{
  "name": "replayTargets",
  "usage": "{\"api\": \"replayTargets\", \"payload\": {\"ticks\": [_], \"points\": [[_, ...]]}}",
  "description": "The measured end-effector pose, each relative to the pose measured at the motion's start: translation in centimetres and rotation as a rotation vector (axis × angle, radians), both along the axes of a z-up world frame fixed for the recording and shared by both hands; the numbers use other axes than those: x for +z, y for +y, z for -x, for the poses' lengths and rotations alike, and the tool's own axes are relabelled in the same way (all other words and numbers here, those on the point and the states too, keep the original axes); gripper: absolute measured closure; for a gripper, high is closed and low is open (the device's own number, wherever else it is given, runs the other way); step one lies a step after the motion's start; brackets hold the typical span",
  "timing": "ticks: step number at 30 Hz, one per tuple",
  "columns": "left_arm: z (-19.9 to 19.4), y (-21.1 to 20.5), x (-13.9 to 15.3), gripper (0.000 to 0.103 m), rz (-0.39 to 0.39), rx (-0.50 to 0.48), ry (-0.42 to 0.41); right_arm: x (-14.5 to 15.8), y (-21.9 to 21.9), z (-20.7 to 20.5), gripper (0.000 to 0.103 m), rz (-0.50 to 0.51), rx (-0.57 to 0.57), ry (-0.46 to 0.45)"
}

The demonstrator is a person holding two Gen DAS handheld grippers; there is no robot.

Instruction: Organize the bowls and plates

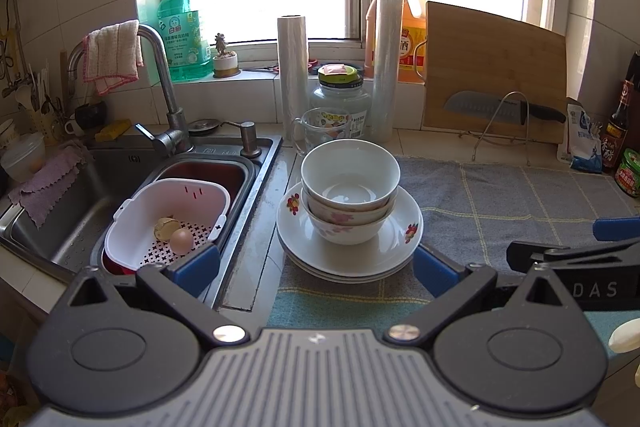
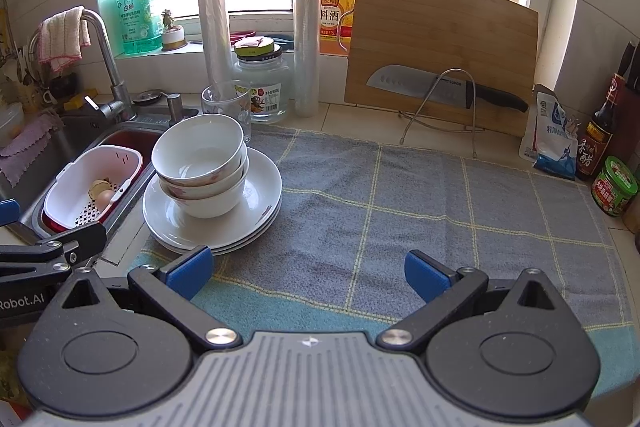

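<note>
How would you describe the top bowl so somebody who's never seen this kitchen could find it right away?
Start at the steel sink; just right of it, a stack of plates sits on the grey checked cloth. Three nested bowls stand on those plates. The top bowl is the highest and shows plain white, while the lower bowls show pink flowers.

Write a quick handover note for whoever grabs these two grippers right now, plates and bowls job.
Left gripper: open, empty, facing the dishes.
Right gripper: open, empty, over the bare grey cloth.
Dishes: stacked bowls nested on the stack of plates, at the cloth's left edge beside the sink.
Done: everything sits in one pile.
Left: nothing is gripped yet; any further sorting still to start.
</note>
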State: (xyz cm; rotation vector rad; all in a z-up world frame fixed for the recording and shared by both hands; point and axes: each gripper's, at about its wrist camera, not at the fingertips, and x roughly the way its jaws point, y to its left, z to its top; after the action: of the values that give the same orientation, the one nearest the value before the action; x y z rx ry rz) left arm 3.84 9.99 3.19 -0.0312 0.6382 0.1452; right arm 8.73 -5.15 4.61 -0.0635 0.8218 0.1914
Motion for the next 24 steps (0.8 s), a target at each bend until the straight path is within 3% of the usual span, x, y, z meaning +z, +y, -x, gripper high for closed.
{"api": "replayTargets", "payload": {"ticks": [24], "points": [[0.03, -0.46, 0.31, 0.001, -0.008, -0.003, -0.003, 0.13, -0.66, 0.11, 0.000, -0.012, -0.007, -0.001]]}}
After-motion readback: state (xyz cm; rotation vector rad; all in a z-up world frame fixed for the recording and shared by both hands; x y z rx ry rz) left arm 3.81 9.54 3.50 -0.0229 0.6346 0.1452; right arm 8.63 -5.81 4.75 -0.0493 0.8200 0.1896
